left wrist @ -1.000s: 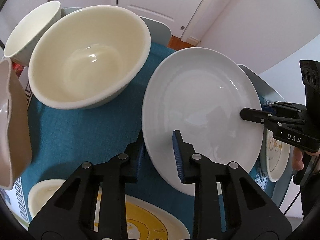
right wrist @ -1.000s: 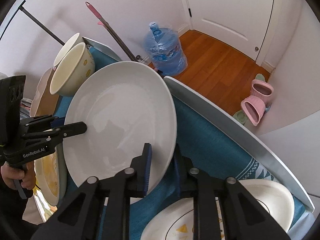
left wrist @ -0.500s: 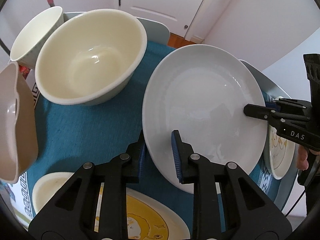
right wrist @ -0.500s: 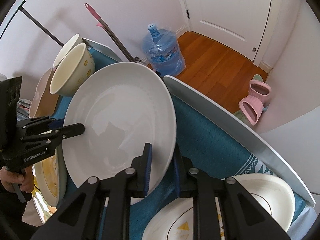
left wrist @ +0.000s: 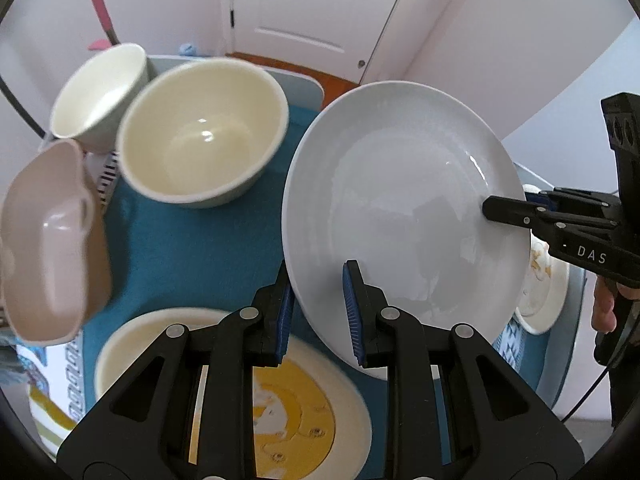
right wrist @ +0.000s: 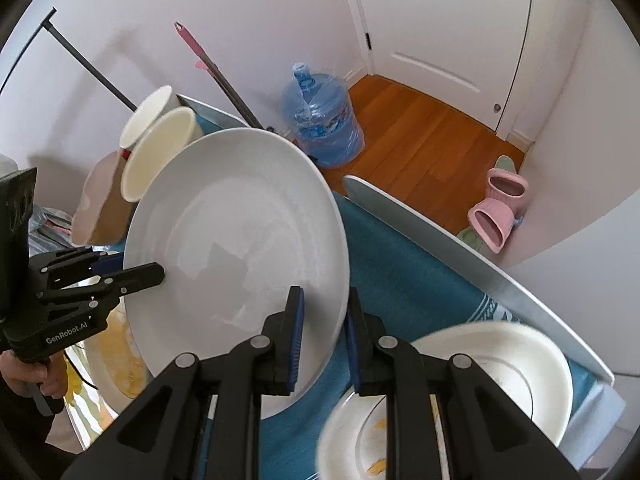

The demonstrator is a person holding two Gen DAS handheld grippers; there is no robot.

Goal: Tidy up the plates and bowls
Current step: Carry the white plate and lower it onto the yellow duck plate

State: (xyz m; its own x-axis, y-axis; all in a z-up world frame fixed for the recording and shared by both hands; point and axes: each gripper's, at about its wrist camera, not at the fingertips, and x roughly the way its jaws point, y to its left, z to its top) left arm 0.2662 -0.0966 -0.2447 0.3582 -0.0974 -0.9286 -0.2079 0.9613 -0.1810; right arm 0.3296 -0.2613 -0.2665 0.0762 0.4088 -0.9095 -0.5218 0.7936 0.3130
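A large white plate (left wrist: 400,208) hangs above the teal tablecloth (left wrist: 192,248), held at two opposite rims. My left gripper (left wrist: 318,280) is shut on its near rim, blue pads on either side of the edge. My right gripper (left wrist: 504,208) is shut on the far right rim, one finger lying across the plate's face. In the right wrist view the same plate (right wrist: 240,232) fills the middle, my right gripper (right wrist: 324,296) clamps its near edge and my left gripper (right wrist: 148,274) bites the left edge. A hand holds each grip.
On the cloth stand a cream bowl (left wrist: 200,152), a smaller white bowl (left wrist: 100,88), a pinkish dish (left wrist: 52,240), a yellow-patterned plate (left wrist: 296,412) and two plates (right wrist: 500,364) near the table's edge (right wrist: 440,236). A water bottle (right wrist: 320,128) and pink slippers (right wrist: 496,208) are on the floor.
Both grippers have risen together with the white plate held between them. The bowls and plates on the cloth now look smaller and farther below.
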